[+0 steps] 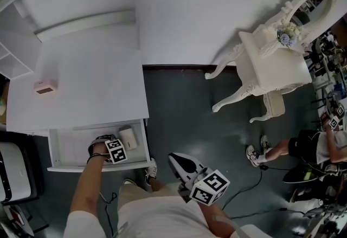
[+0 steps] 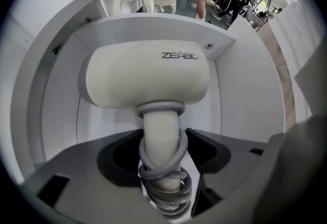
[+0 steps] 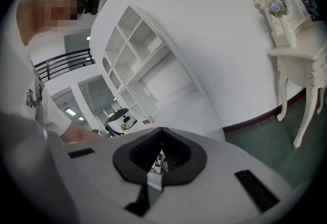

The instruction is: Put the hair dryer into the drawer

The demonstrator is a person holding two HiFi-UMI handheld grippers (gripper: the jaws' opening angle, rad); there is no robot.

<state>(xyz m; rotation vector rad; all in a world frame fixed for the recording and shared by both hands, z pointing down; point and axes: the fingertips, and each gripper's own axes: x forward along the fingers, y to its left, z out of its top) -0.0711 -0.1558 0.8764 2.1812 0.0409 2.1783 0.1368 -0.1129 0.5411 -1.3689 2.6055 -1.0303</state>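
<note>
Grey left gripper [image 2: 163,133] points down into the open white drawer [image 2: 245,100]. Its jaws pinch the handle of the cream dryer [image 2: 148,80], and a grey cord [image 2: 164,195] is wound round that handle. The dryer's fat head sits down inside the drawer, at the right end in the head view. The right gripper [image 3: 162,141] is held outside the drawer, its jaws pressed together on nothing.
</note>
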